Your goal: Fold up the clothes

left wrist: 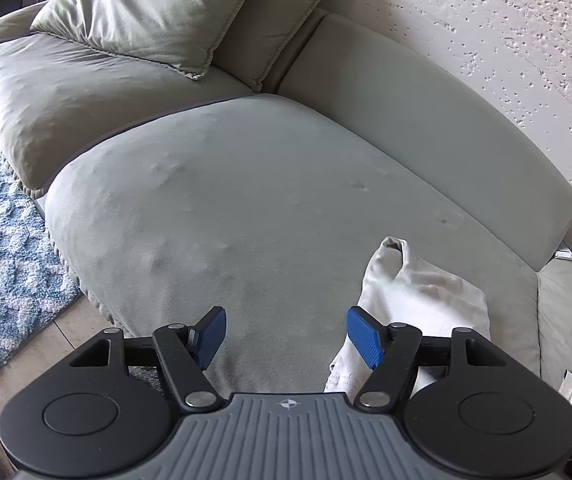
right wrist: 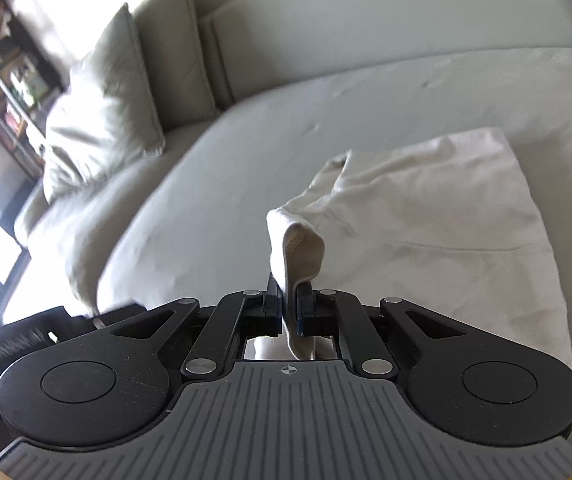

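Slippage is the main risk as I judge it: the right gripper (right wrist: pixel 289 308) is clamped on only a narrow bunched edge of the white garment (right wrist: pixel 426 216), and the fabric loops up loosely above the jaws, so a quick pull could tug it free or drag the whole piece out of shape. The rest of the garment lies on the sofa seat (right wrist: pixel 214 200), partly flattened, with one stitched seam showing across it and a raised hump near the pinched end; whether that is a fold made or a fold to come cannot be told. The left gripper (left wrist: pixel 286 336) hangs above the seat with its blue pads well apart, holding nothing, its right pad just over the garment's edge. With one end unheld, lifted cloth could sag and crease unevenly.

That seat is a soft grey-green cushion, dimpled in places, which may let the fabric wrinkle rather than slide. Behind the garment runs the sofa's back cushion (left wrist: pixel 426 120); a loose pillow (left wrist: pixel 146 12) leans at the far end of the sofa. A blue patterned rug (left wrist: pixel 2 248) lies on the floor beside the seat, shelves (right wrist: pixel 2 64) stand past the pillow, and a speckled white wall (left wrist: pixel 506 20) rises behind the back.
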### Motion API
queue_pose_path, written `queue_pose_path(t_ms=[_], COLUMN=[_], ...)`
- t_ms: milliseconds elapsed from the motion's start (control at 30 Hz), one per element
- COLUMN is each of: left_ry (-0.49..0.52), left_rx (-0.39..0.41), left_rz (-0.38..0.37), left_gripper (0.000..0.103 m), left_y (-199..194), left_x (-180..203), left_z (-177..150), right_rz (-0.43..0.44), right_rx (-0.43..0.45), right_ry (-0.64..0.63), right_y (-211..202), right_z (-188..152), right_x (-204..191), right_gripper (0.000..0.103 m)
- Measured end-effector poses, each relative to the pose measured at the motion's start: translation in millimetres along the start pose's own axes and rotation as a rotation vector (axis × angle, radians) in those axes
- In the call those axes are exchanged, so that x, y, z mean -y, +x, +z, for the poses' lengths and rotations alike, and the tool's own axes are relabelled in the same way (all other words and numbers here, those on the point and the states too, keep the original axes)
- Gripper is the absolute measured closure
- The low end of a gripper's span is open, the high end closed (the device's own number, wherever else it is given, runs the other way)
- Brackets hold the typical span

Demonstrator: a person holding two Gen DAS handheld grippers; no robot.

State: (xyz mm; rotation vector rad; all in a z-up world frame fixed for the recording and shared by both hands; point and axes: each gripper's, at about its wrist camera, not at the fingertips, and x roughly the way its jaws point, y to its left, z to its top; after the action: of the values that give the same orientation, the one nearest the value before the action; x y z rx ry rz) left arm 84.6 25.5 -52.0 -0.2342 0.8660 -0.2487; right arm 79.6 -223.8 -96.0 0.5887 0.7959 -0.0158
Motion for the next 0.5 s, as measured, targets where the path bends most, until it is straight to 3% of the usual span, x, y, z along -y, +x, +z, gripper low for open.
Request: queue_pose_path(t_ms=[33,233,367,433,500], left_ry=[0.001,0.032,0.130,0.194,0.270], left_rx=[0.002,0.015,0.002,-0.006,-0.017], left_rz=[0.001,0.022,-0.008,-0.064,-0.096], left_gripper=[0.037,0.037,0.053,0.057,0.069], left_y=[-1,-5,6,17,32], left_x=[0,8,33,55,80], left_z=[0,-2,-10,-17,-24], right_rz=[0.023,0.157,0.099,0.043,-0.025], right_rx=[-0.033,-0.228,-0.129,-0.067,-0.011], right_ry=[0.005,0.036,0.087,0.104,0.112], right_y=[-1,-9,-54,-75,-88], right_z=[-2,-14,-8,-7,-8], right_x=[2,14,58,78,91], right_gripper=[0.080,0.077,0.076,0.076,0.076])
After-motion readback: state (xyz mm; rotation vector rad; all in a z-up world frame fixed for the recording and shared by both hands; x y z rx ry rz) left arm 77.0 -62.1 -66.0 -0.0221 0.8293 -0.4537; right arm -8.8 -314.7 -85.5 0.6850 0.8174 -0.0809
